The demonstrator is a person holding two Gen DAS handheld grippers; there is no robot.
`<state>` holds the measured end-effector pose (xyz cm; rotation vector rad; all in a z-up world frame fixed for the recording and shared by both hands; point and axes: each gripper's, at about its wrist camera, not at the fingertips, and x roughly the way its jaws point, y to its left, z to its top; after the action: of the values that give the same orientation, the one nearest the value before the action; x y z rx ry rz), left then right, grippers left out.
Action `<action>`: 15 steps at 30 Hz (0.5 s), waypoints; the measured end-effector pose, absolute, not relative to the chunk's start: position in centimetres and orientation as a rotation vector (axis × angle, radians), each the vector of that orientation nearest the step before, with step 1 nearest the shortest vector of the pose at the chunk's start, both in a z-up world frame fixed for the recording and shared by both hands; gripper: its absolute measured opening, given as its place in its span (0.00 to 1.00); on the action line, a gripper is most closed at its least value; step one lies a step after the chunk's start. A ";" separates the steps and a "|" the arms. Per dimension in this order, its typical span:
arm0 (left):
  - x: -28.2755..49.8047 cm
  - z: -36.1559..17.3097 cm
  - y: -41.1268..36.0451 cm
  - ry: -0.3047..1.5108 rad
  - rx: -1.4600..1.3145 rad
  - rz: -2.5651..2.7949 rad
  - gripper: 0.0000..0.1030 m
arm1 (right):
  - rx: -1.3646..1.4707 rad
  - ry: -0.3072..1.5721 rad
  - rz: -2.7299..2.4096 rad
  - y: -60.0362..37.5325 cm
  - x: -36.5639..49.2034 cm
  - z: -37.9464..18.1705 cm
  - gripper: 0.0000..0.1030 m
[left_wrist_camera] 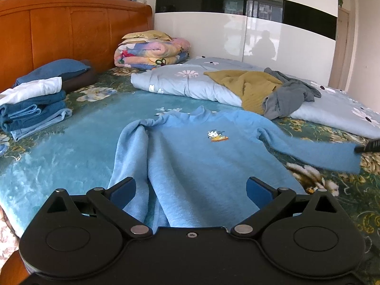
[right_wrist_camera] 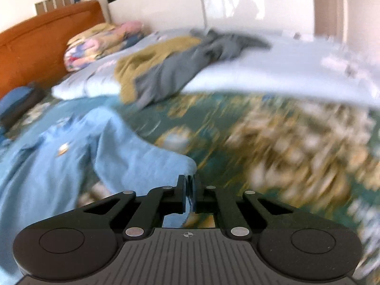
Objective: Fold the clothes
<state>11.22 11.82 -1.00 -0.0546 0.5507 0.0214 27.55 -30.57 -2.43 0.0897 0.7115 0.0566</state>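
1. At the far left of the left wrist view, one stack of folded clothes [left_wrist_camera: 33, 104] sits on the bed: a white piece on top, dark blue and pale blue layers beneath; the exact count of layers cannot be told.
2. Behind it lie two pillows, one blue pillow [left_wrist_camera: 54, 70] resting on one dark brown pillow [left_wrist_camera: 79, 79], against the single wooden headboard [left_wrist_camera: 71, 28].
3. Further right, one folded patterned quilt [left_wrist_camera: 152, 52] sits by the headboard, with a yellowish cushion [left_wrist_camera: 148, 35] on top.
4. The left gripper [left_wrist_camera: 191, 190] hangs over the lower hem of the one light blue sweatshirt [left_wrist_camera: 201, 156], its jaws spread wide, a blue pad on each side, gripping nothing.
5. That sweatshirt lies front-up on the blue blanket [left_wrist_camera: 71, 147] mid-bed, a small cartoon patch [left_wrist_camera: 217, 135] on its chest; one sleeve is bunched along its left side, the other stretched out to the right.
6. Beyond it, one pale floral duvet [left_wrist_camera: 190, 80] carries two unfolded garments: one mustard garment [left_wrist_camera: 251, 87] and one grey garment [left_wrist_camera: 287, 95], touching and partly overlapping.
7. The right gripper [right_wrist_camera: 189, 185] has its jaws pressed together on the cuff of the stretched sleeve [right_wrist_camera: 147, 159], held above the green floral bedspread [right_wrist_camera: 273, 142]; this view is blurred.
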 end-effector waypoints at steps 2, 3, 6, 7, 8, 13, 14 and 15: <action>11.4 -1.1 11.9 0.555 -0.057 0.025 0.95 | 0.028 0.684 0.011 -31.2 28.9 -1.6 0.03; 11.5 -1.2 11.9 0.557 -0.059 0.027 0.95 | -0.003 0.672 -0.012 -31.5 29.5 -1.2 0.03; 11.8 -1.5 12.0 0.566 -0.060 0.031 0.95 | -0.077 0.662 -0.069 -32.2 31.5 -0.9 0.03; 11.9 -1.6 12.0 0.569 -0.061 0.033 0.95 | -0.095 0.665 -0.085 -32.4 32.1 -1.0 0.03; 12.0 -1.6 12.1 0.572 -0.061 0.034 0.95 | -0.102 0.674 -0.094 -32.6 32.8 -1.3 0.02; 12.3 -2.0 12.4 0.582 -0.064 0.042 0.95 | -0.101 0.730 -0.104 -32.8 34.1 -3.2 0.03; 12.4 -2.0 12.4 0.583 -0.064 0.043 0.95 | -0.082 0.734 -0.096 -32.8 34.1 -3.3 0.03; 12.4 -2.0 12.5 0.583 -0.063 0.044 0.95 | -0.065 0.734 -0.081 -32.7 33.9 -3.4 0.03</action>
<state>12.43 12.51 -1.99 -0.0633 0.5835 0.0437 33.95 -32.66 -3.38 -0.0648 0.7338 -0.0813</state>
